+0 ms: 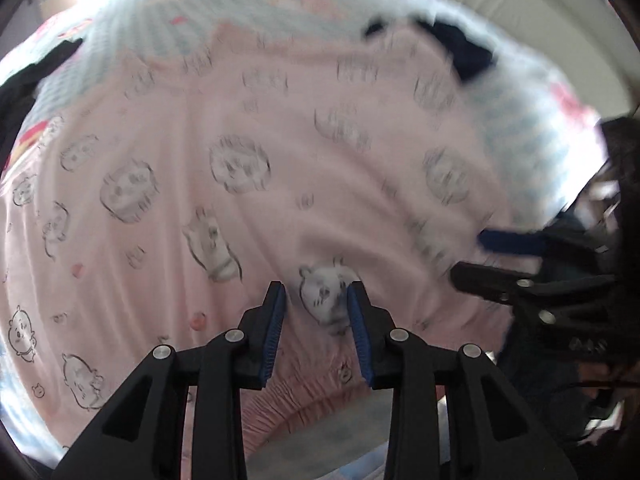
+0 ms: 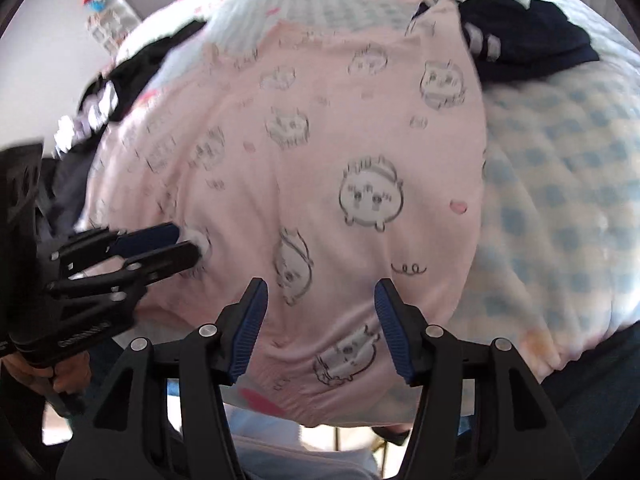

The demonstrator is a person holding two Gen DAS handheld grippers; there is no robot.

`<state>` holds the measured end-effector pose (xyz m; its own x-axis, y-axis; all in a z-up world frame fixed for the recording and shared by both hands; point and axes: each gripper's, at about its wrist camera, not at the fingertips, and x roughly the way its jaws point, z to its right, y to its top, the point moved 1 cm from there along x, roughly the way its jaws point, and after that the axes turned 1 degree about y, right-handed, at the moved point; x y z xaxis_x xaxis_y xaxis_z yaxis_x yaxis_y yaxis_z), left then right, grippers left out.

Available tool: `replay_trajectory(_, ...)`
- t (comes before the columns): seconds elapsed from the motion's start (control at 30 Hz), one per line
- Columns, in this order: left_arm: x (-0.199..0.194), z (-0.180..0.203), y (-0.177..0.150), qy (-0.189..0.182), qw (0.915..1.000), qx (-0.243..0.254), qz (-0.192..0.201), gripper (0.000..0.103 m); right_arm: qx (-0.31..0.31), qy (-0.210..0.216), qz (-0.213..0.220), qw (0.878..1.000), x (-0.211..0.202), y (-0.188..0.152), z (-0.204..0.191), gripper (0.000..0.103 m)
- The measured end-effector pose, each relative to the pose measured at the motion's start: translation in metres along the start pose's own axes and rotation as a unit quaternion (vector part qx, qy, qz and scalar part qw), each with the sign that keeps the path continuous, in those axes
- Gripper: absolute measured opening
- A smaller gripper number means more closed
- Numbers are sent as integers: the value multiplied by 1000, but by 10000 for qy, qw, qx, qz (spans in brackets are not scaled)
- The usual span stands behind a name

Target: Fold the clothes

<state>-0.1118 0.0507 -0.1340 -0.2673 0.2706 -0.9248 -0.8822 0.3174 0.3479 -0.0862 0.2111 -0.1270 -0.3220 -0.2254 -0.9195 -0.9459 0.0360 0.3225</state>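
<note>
Pink cartoon-print garment (image 1: 280, 168) lies spread flat on the checked bedding (image 2: 560, 200), its long axis running away from me. My left gripper (image 1: 316, 300) hangs just over its near hem, jaws parted, nothing pinched. My right gripper (image 2: 320, 300), released too, hovers beside it.

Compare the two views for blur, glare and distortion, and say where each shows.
Left wrist view: motion blur smears the prints on the pink garment and the right gripper; window glare whitens the top left; the fisheye bulges the scene inside dark corners. Right wrist view: prints are sharper at centre, the left gripper is blurred, the checked sheet is soft, and the bulge is the same.
</note>
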Motion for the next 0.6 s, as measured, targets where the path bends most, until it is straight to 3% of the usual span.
replay_trajectory(0.03, 7, 1, -4, 152, 9997, 25, -198, 35, -74, -109, -65, 9999, 3, -4, 2, 57)
replay_trajectory(0.1, 8, -4, -12, 33, 9994, -92, -333, 35, -40, -312, -142, 9994, 5, -12, 7, 57)
replay_trajectory(0.2, -2, -18, -30, -261, 9987, -277, -352, 35, 289, -142, -203, 9993, -2, -22, 25, 57)
replay_trajectory(0.3, -15, -20, -36, -318, 9987, -161, -352, 35, 410, -73, -138, 9990, -13, -24, 31, 57)
replay_trajectory(0.4, -37, -25, -28, -556, 9981, -271, 67, 35, 426, 86, 2, 9991, -22, -23, 29, 61)
replay_trajectory(0.5, -40, -31, -19, -652, 9966, -412, 281, 35, 346, 96, -125, 9993, -16, -23, 26, 62)
replay_trajectory(0.6, -12, -23, -22, -366, 9977, -508, -265, 35, 354, 37, -255, 9990, -12, -31, 30, 62)
